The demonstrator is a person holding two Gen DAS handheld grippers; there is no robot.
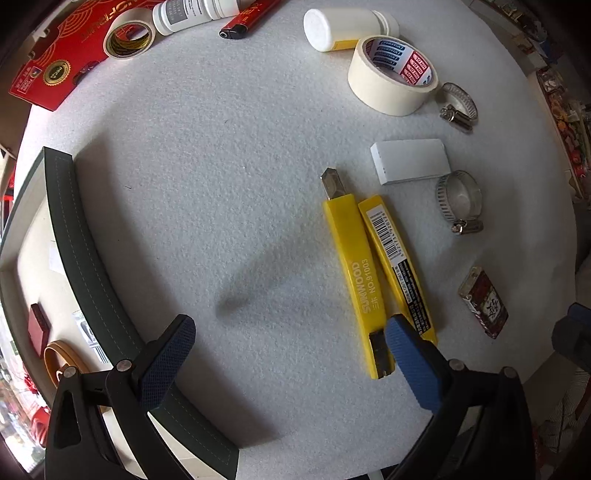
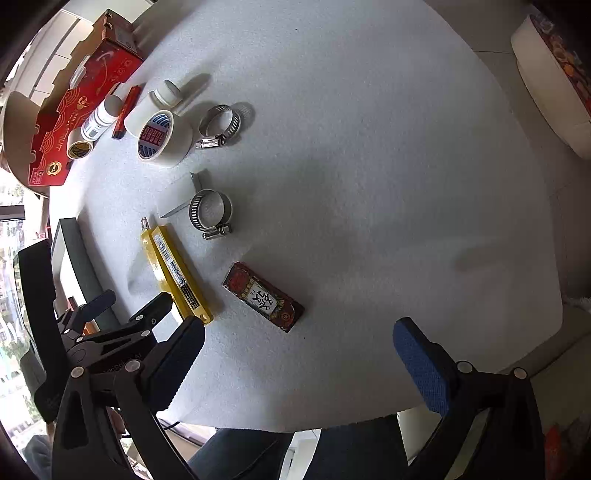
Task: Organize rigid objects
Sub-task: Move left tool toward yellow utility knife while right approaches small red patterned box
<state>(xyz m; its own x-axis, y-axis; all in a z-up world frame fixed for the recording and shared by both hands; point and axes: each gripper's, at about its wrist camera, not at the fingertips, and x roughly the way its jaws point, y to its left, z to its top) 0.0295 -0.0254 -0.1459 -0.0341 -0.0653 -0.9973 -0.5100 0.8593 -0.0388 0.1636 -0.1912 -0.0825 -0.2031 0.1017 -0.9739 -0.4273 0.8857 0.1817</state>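
Observation:
Two yellow utility knives (image 1: 369, 280) lie side by side on the white felt table (image 1: 221, 166); they also show in the right wrist view (image 2: 177, 273). My left gripper (image 1: 291, 354) is open and empty, its right pad (image 1: 413, 365) over the knives' near ends. My right gripper (image 2: 299, 354) is open and empty, just short of a dark red patterned lighter (image 2: 264, 297), also visible in the left wrist view (image 1: 484, 302). Two metal hose clamps (image 2: 210, 212) (image 2: 219, 125), a white block (image 1: 410, 160), a masking tape roll (image 1: 391, 74) and a white bottle (image 1: 343, 27) lie beyond.
A red box (image 1: 55, 62) at the far left carries a small tape roll (image 1: 127, 37). Another white bottle (image 1: 192, 14) and a red lighter (image 1: 245, 22) lie next to it. A dark green strap (image 1: 92, 251) runs along the table's left edge.

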